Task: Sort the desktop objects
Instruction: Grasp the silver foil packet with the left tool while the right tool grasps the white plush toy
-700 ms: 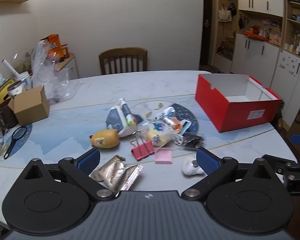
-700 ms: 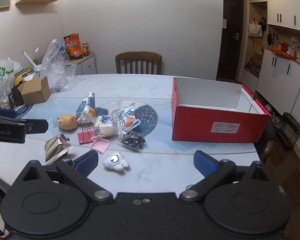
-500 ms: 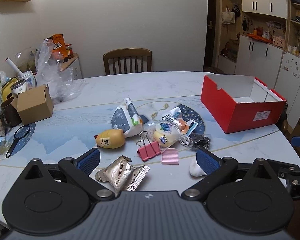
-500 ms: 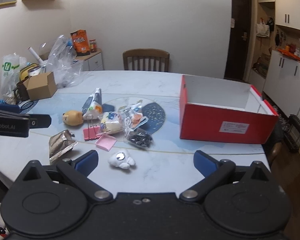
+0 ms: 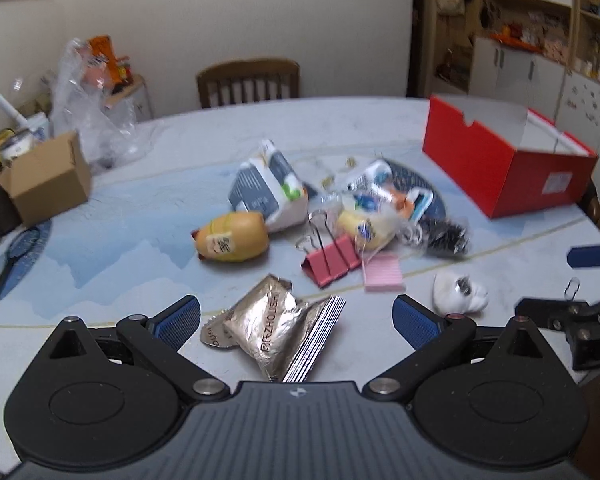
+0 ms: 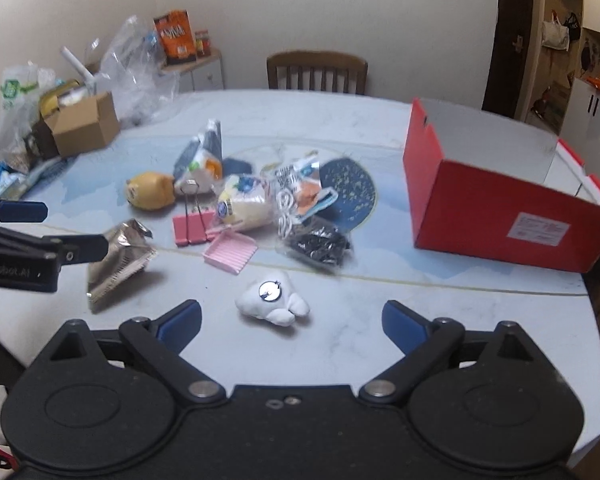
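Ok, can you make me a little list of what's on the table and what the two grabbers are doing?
table: round, marbled, with a clutter pile in the middle
left gripper: open, nothing held, silver foil packet just ahead of it
right gripper: open, nothing held, white plush toy just ahead of it
silver foil packet: lying flat, crumpled
white plush toy: lying apart from the pile
red box: open on top, at the right, looks empty
pink binder clip: beside the pink notepad
pink notepad: at the near edge of the pile
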A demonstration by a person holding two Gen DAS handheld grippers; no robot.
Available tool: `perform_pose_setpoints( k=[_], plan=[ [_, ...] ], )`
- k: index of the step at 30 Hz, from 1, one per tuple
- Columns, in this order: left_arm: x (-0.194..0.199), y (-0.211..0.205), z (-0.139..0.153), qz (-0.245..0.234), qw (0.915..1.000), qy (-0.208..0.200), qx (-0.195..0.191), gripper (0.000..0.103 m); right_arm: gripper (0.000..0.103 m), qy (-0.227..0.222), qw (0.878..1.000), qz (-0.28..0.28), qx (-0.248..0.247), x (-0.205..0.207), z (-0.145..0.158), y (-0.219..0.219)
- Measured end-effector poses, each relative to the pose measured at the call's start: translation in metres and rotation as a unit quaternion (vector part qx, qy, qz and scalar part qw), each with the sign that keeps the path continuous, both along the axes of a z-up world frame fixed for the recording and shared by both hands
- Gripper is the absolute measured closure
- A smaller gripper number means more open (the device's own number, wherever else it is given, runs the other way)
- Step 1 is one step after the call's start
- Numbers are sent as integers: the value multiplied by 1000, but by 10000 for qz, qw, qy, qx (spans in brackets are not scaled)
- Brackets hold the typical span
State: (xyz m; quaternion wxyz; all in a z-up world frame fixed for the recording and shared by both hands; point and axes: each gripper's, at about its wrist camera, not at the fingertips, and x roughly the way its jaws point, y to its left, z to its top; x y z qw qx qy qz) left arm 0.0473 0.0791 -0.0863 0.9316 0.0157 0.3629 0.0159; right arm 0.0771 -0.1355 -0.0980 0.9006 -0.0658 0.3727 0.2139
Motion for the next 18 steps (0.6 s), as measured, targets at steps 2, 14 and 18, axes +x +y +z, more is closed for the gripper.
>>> perform_pose_setpoints(
  k=[2,14,18],
  plan=[
    [8,4,-10,-137,9998,94,101,1,7,90,9999,29,-65,7,-7,8],
    [40,24,-42,-959,9940,433,295,1,10,534,9977,-60,-411,42,-39,35],
    [46,29,-49,-1114,9920,544,226,1,13,664,9965,-121,-492,49,-48,41]
  ],
)
